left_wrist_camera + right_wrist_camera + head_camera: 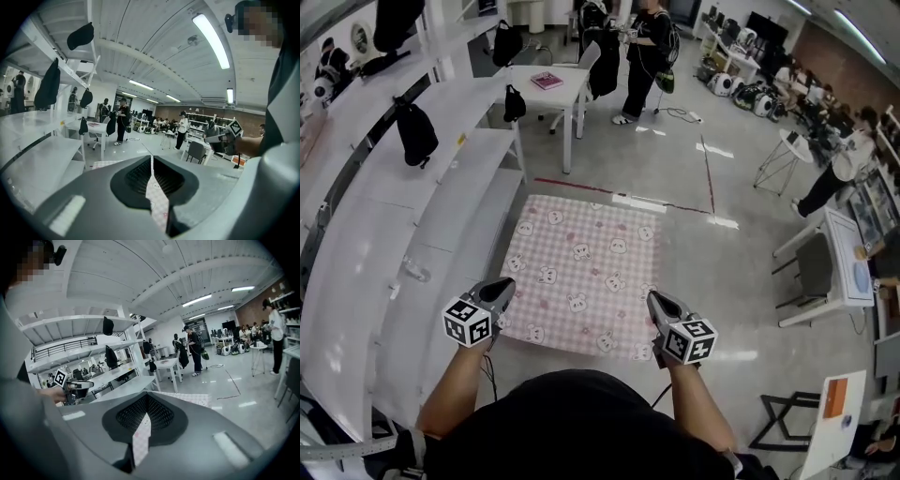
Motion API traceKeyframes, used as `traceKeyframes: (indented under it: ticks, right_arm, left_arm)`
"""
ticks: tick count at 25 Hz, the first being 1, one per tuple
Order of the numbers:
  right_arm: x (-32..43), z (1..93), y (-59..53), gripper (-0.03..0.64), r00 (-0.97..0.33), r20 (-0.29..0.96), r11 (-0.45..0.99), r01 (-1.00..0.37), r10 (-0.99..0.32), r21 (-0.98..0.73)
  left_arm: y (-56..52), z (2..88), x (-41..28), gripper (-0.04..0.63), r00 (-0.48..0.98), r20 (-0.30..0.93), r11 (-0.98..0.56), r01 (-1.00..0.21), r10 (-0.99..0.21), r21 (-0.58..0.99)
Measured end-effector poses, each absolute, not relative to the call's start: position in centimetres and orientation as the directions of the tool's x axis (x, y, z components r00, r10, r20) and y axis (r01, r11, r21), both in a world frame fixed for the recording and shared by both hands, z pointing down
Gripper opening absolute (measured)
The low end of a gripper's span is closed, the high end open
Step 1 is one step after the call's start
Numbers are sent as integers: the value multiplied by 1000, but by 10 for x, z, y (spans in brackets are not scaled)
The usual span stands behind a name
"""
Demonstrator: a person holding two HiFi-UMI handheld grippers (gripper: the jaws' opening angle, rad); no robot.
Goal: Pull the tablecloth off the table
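Note:
A pink checked tablecloth (581, 272) with small animal prints lies spread flat in front of me in the head view; whatever is under it is hidden. My left gripper (502, 292) is shut on its near left corner, and my right gripper (658, 305) is shut on its near right corner. A strip of the cloth (157, 197) shows pinched between the jaws in the left gripper view. A similar strip of the cloth (140, 437) shows pinched in the right gripper view. Both grippers are held at about the same height, a cloth's width apart.
Long white shelves (441, 187) run along the left, with black bags (414, 131) hanging on them. Beyond the cloth are a red floor line (619, 195), a white table (572, 89) and a standing person (642, 56). A desk (848, 272) stands at the right.

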State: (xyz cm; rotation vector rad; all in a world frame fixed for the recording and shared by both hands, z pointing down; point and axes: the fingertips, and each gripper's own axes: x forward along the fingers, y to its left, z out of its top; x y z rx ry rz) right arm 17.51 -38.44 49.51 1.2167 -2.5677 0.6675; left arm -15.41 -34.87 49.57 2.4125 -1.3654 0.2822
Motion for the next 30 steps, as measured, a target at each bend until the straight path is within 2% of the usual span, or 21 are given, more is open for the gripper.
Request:
traceKeyframes:
  ticks: [6, 13, 15, 22, 30]
  right_arm:
    - [163, 479, -369, 32, -582, 356, 478, -809, -731, -342]
    - [155, 484, -355, 32, -519, 382, 453, -854, -764, -254]
    - [152, 484, -351, 35, -498, 387, 439, -867, -776, -237]
    - [151, 477, -337, 190, -432, 388, 370, -901, -814, -227]
    - [151, 485, -316, 225, -395, 417, 356, -919, -818, -173]
  left_arm:
    - [-355, 484, -173, 15, 555, 324, -522, -831, -766, 191]
    - [-356, 480, -196, 17, 577, 320, -545, -816, -751, 193]
    - [-356, 481, -200, 35, 585, 321, -553, -810, -745, 192]
    - [-354, 482, -206, 172, 616, 334, -597, -784, -713, 171]
    - [-348, 487, -206, 205, 651, 353, -642, -750, -673, 159]
